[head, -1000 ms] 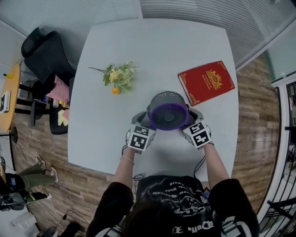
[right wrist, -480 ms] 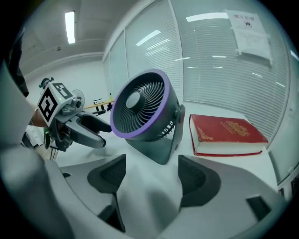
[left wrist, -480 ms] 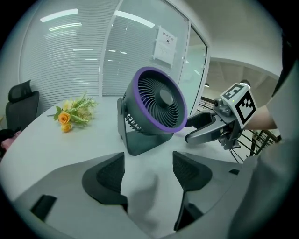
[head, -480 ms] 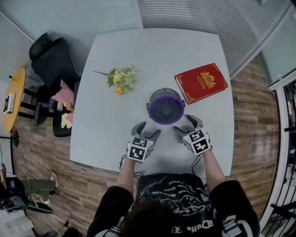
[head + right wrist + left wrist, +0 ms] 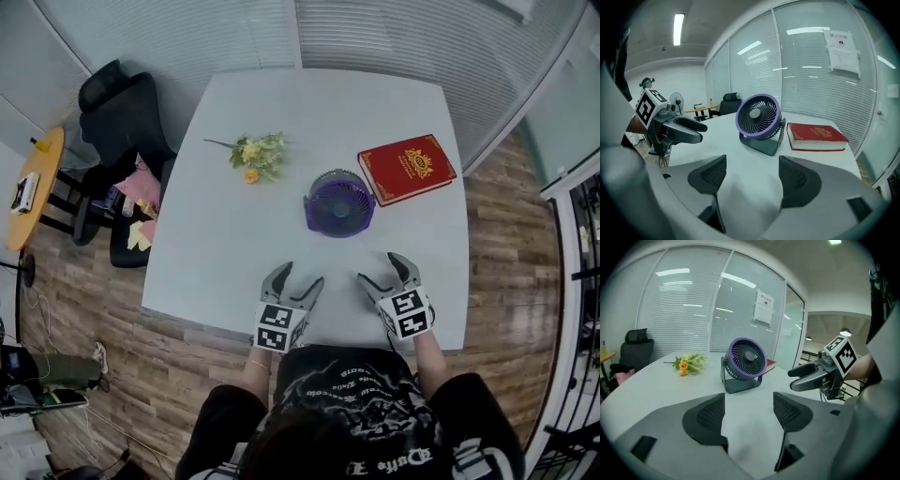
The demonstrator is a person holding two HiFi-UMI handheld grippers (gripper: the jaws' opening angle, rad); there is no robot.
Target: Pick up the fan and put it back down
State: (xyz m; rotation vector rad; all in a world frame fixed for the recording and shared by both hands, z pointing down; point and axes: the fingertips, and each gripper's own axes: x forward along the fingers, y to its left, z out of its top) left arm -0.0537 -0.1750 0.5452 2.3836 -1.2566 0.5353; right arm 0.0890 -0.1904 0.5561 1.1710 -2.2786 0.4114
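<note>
The small grey fan [image 5: 339,202] with a purple ring stands upright on the white table [image 5: 216,253], free of both grippers. It is also in the left gripper view [image 5: 746,359] and the right gripper view [image 5: 758,117]. My left gripper [image 5: 300,277] [image 5: 749,411] is over the near table edge, well short of the fan. Its jaws have just been opening and are open, with nothing between them. My right gripper [image 5: 378,268] [image 5: 752,176] is level with it on the right, also open and empty. Each gripper sees the other: the right one [image 5: 811,376], the left one [image 5: 684,130].
A red book [image 5: 407,169] lies right of and just beyond the fan, close to it. A bunch of yellow flowers [image 5: 258,152] lies at the left rear. A black office chair [image 5: 117,112] stands off the table's left side. Glass walls with blinds are behind.
Both grippers were at the fan's sides; they have let go and drawn back toward the near table edge. The fan stays standing on the table.
</note>
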